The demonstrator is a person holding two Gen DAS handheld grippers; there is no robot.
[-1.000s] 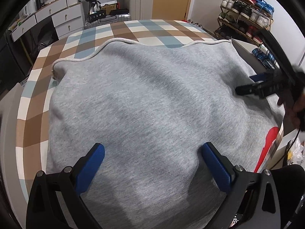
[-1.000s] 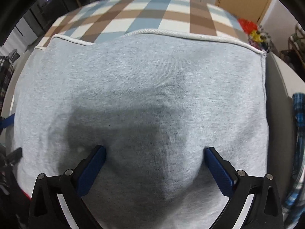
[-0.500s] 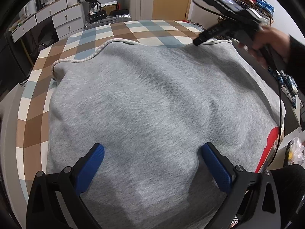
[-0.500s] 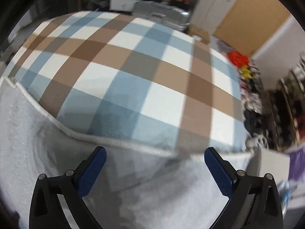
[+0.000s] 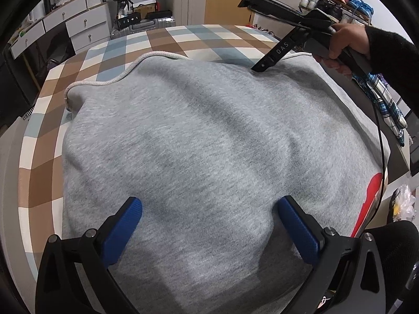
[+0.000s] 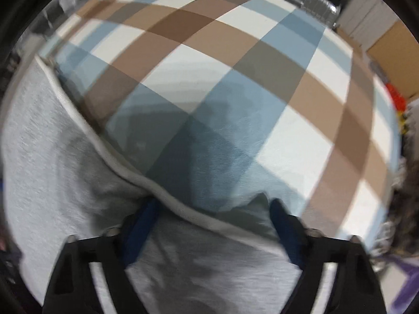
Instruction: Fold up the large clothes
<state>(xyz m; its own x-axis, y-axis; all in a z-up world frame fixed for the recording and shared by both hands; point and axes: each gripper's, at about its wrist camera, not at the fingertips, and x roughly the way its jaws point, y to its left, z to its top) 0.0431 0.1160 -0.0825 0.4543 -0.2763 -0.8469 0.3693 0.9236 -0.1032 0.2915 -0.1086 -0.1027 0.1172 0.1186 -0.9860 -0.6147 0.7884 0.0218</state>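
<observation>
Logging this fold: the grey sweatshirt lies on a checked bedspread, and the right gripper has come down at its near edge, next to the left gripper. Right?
Not quite. The left wrist view shows the right gripper at the far, white-trimmed edge of the grey sweatshirt, across from the left gripper. Its jaws have just been closing around that edge. The checked bedspread is right.

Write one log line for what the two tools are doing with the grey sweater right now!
left tool: open over grey sweater | right tool: closing around ribbed hem, far edge | checked cover underneath
</observation>
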